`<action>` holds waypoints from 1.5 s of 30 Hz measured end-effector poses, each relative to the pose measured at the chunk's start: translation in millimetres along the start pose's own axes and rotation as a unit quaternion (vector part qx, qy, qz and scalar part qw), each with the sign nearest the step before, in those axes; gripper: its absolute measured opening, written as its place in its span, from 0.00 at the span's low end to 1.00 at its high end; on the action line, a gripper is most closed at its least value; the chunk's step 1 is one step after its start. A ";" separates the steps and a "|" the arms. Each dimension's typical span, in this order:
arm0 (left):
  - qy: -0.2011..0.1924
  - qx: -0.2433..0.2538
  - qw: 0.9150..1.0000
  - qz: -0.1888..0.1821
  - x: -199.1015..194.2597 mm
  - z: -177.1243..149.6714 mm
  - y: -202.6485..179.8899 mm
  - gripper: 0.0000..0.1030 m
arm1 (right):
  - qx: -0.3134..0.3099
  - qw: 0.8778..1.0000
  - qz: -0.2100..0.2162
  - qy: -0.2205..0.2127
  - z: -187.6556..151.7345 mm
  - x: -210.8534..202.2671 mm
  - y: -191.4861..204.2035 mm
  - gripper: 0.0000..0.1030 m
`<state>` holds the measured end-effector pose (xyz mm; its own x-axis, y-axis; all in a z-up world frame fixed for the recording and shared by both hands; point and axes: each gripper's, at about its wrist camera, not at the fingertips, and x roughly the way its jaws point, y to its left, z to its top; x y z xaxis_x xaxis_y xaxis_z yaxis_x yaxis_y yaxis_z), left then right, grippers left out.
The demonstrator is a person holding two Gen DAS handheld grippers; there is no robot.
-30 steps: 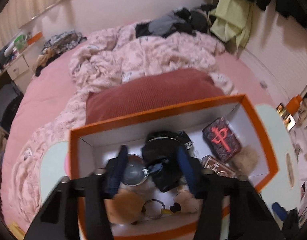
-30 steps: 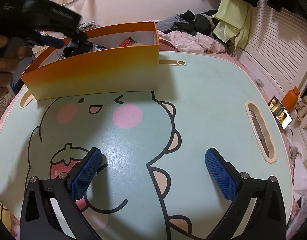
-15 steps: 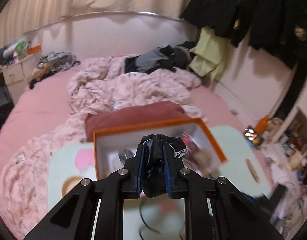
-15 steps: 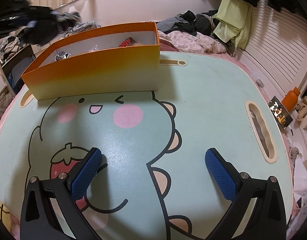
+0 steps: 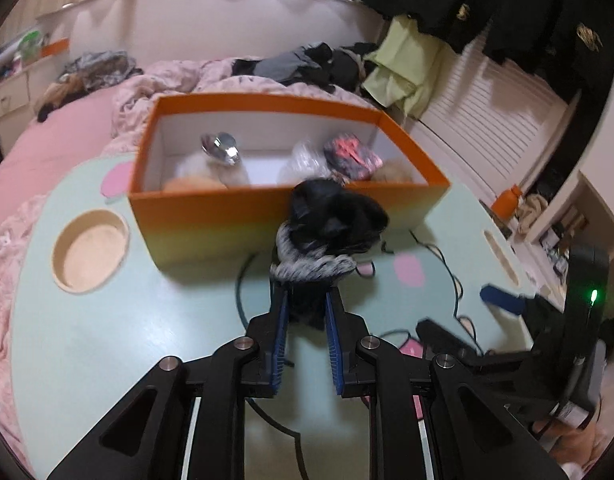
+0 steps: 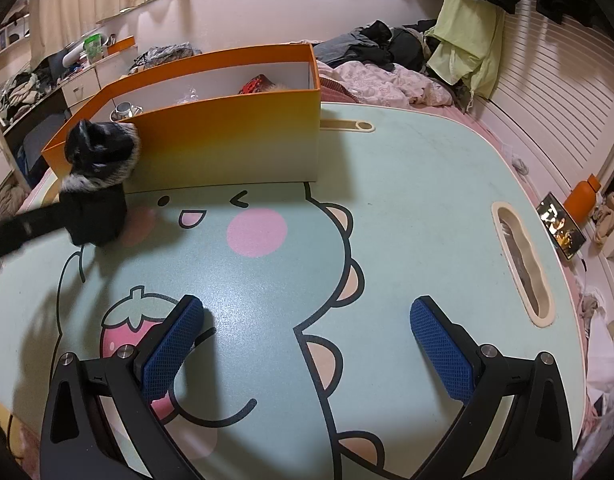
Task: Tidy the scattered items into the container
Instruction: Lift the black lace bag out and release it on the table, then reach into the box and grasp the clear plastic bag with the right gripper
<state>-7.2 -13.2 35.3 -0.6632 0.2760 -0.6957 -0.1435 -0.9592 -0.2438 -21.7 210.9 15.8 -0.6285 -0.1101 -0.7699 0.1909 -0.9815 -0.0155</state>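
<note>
My left claw (image 5: 306,312) grips a black crumpled cloth pouch with grey furry trim (image 5: 327,232), its jaws having just eased slightly apart. The pouch hangs in front of the orange cardboard box's (image 5: 211,216) near wall, outside it, above the mint-green cartoon-printed counter (image 6: 407,208). My right claw (image 6: 307,344) gapes wide, empty.

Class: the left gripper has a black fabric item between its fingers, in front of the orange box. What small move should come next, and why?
Probably lift the left gripper and carry the black fabric item over the orange box's near wall. The item sits between the pads, outside the box and over the table; the right gripper is open and empty.
</note>
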 end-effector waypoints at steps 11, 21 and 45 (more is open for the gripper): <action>-0.021 0.025 0.999 0.030 -9.3 -24.5 -3.9 0.80 | 0.005 1.000 0.000 0.004 1.1 -0.5 -2.2 1.00; 0.017 0.057 0.992 0.112 14.2 -33.3 -15.5 0.96 | 0.009 0.994 0.083 -0.069 75.0 -39.8 -1.0 0.75; 0.021 0.063 0.992 0.105 15.9 -34.5 -13.3 0.99 | -0.064 0.986 0.150 -0.024 156.2 13.9 54.7 0.24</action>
<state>9.5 6.1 4.1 -0.6578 0.0681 -0.7501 -0.0976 -0.9952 -0.0048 -137.8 131.2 103.9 -0.5644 -0.4030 -0.7204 0.4652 -0.8762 0.1258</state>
